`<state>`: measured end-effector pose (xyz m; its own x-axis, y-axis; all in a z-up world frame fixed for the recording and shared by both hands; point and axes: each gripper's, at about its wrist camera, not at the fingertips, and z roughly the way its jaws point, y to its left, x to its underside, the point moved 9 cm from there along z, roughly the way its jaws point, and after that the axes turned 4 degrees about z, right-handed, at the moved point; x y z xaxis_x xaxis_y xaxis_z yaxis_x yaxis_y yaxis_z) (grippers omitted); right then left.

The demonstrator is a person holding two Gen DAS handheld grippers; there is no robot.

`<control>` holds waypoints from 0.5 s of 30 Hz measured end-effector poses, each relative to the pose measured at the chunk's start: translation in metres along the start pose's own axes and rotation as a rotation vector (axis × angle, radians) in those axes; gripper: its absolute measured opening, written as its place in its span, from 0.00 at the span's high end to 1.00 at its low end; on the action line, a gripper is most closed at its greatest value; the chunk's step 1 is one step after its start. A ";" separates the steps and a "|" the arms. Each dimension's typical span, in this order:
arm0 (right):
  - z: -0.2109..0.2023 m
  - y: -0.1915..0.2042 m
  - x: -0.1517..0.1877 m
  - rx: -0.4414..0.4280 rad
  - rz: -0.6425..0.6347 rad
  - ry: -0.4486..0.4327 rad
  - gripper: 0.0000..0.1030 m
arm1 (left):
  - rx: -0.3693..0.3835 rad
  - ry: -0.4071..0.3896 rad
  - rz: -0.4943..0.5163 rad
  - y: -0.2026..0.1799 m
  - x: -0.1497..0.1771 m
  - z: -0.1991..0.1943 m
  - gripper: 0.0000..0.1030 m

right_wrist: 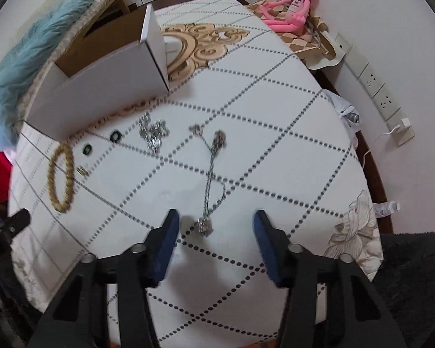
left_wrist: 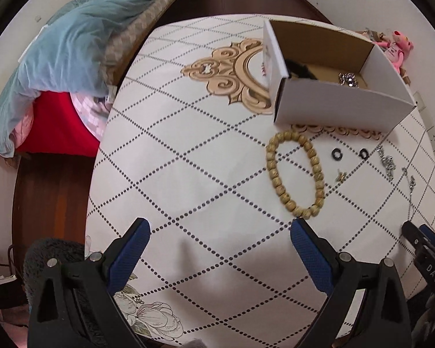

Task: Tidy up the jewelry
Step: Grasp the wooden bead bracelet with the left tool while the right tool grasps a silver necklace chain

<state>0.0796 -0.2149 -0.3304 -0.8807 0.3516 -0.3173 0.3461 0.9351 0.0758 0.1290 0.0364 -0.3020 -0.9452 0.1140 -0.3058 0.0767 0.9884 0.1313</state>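
A wooden bead bracelet [left_wrist: 295,174] lies on the table in front of a white cardboard box [left_wrist: 333,107] that holds a dark item and a sparkly piece [left_wrist: 348,79]. Two small black rings [left_wrist: 337,153], a tiny stud [left_wrist: 340,176] and a silver chain pile [left_wrist: 387,163] lie to the right of the bracelet. My left gripper [left_wrist: 220,232] is open and empty, just short of the bracelet. My right gripper [right_wrist: 216,226] is open, with the near end of a silver necklace [right_wrist: 213,179] between its fingers. The bracelet [right_wrist: 61,174], the rings [right_wrist: 115,137], the chain pile [right_wrist: 153,132] and the box [right_wrist: 101,92] also show in the right wrist view.
The round table [left_wrist: 188,159] has a white diamond-pattern cloth. A bed with a blue blanket [left_wrist: 72,43] stands to the left. A pink plush toy [right_wrist: 293,8] sits at the far right edge. Wall sockets [right_wrist: 374,78] line the right wall.
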 end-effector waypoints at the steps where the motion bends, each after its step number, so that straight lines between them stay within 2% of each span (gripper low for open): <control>1: 0.000 0.001 0.002 0.008 -0.005 -0.015 0.70 | 0.001 0.003 -0.002 0.001 0.001 0.002 0.04; 2: -0.001 0.001 0.004 0.036 -0.011 -0.033 0.85 | 0.002 0.005 -0.005 0.002 0.001 0.003 0.04; 3: -0.001 0.003 0.004 0.034 -0.012 -0.039 0.90 | 0.007 0.008 -0.009 0.002 0.001 0.005 0.04; 6: -0.004 0.007 0.005 -0.011 0.019 -0.038 0.90 | 0.051 0.024 -0.031 -0.001 -0.001 0.012 0.04; 10: -0.023 0.014 -0.007 -0.048 0.016 -0.080 0.90 | 0.193 0.062 -0.118 -0.008 -0.008 0.028 0.05; 12: -0.027 0.018 -0.012 -0.050 0.012 -0.088 0.90 | 0.235 0.066 -0.141 -0.012 -0.014 0.036 0.05; 13: -0.029 0.019 -0.015 -0.050 0.014 -0.091 0.90 | 0.236 0.066 -0.137 -0.014 -0.017 0.038 0.08; 15: -0.028 0.019 -0.020 -0.048 0.029 -0.092 0.90 | 0.213 0.062 -0.091 -0.021 -0.023 0.044 0.20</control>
<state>0.0943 -0.2031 -0.2960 -0.8364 0.3750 -0.3997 0.3530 0.9265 0.1305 0.1632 0.0173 -0.3393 -0.9686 0.0232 -0.2475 0.0489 0.9940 -0.0979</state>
